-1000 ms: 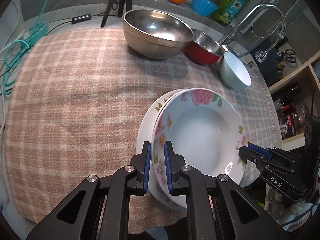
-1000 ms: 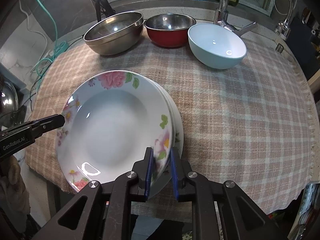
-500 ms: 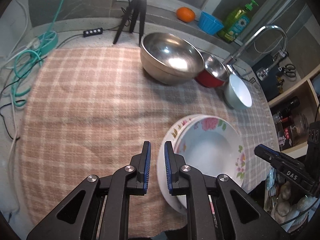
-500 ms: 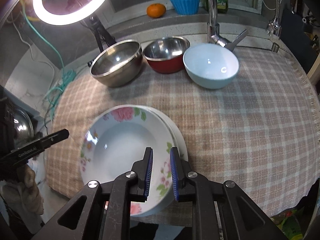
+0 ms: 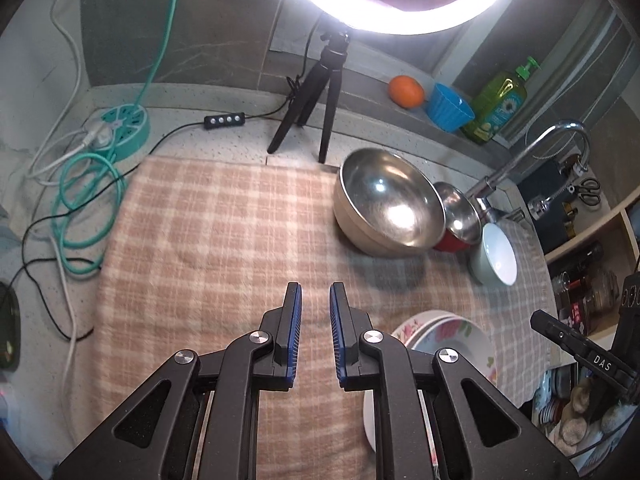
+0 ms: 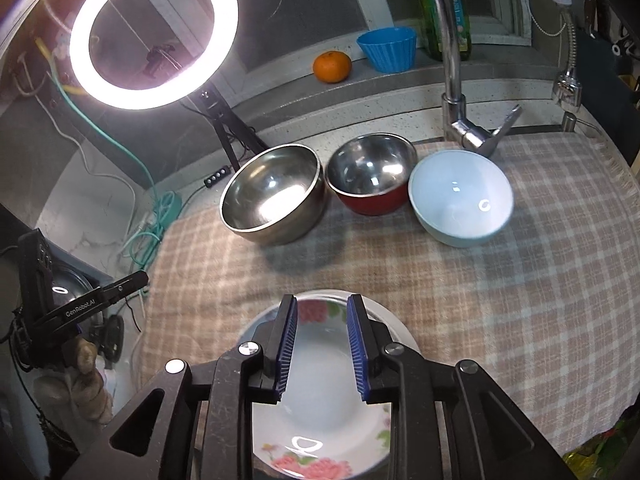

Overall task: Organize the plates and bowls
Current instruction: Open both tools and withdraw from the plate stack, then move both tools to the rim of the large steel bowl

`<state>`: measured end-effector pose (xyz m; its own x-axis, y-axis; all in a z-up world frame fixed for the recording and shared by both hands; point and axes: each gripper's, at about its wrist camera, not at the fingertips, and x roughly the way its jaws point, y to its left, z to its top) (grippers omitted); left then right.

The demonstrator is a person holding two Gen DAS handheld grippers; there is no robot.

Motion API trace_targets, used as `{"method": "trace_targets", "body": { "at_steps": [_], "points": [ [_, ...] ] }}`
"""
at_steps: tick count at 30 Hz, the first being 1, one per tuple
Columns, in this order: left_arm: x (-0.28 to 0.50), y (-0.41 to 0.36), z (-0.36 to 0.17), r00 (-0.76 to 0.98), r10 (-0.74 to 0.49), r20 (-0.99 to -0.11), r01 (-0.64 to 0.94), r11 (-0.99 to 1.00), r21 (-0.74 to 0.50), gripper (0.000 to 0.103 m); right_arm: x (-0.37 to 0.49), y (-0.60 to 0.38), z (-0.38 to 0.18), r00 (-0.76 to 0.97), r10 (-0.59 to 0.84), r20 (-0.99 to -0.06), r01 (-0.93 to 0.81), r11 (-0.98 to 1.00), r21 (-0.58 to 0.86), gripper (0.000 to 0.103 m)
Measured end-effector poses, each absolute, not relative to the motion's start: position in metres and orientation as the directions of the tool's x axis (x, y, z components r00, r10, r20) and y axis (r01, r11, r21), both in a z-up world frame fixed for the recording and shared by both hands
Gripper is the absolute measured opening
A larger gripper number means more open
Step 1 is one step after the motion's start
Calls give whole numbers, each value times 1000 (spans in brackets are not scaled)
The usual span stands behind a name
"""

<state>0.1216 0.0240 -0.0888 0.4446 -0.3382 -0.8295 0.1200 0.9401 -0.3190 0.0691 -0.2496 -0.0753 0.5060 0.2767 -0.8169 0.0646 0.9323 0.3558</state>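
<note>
Left gripper [image 5: 315,332] pitched steeply down over bare plaid cloth [image 5: 224,248], clear of the plates; jaws near-closed with a slim gap, nothing between them. Right gripper [image 6: 321,346] likewise angled down, poised above the floral plate [image 6: 320,412]; jaws opening, pads apart and not pressing on anything, only the plate's white well seen through the gap below. Gloved hand [image 6: 80,376] at the left edge of the right view, under the left gripper's fingers. Floral plate topmost on a stack at the near edge of the cloth, a white plate rim [image 6: 394,322] showing beneath it on the right; number of plates below cannot be told. Same stack in the left view at lower right [image 5: 452,336], partly hidden by the gripper frame. Plate well empty. Three bowls in a row at the far side of the cloth, all upright and empty: steel bowl [image 6: 272,194], red bowl [image 6: 370,174] with steel lining, pale blue bowl [image 6: 460,198]. Steel and red bowls touching or nearly so; red and blue rims just beside each other. Tap [image 6: 456,68] behind the blue bowl. On the ledge behind: orange [image 6: 332,66], blue cup [image 6: 387,49], soap bottle [image 5: 498,100]. Ring light [image 6: 154,34] lit, on a tripod [image 5: 316,96] behind the steel bowl.
</note>
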Motion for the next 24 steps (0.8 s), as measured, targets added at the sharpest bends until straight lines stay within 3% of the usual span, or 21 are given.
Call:
{"method": "trace_targets", "body": {
  "at_steps": [3,4,22,24],
  "points": [
    [132,25,-88,440,-351,-827,131,936,-327,13,82,-242,-74,506,289,-812,55,930,365,31],
    [135,24,-89,437,-355,-827,135,934,-330,17,87,-239,-73,511,288,-810,53,930,365,32],
    [173,26,-91,448,-318,-836,158,948,-276,21,140,-220,-86,503,298,-811,65,923,380,33],
    [177,26,-92,447,-316,-837,161,949,-273,26,145,-220,-88,499,296,-814,67,924,377,33]
  ]
}}
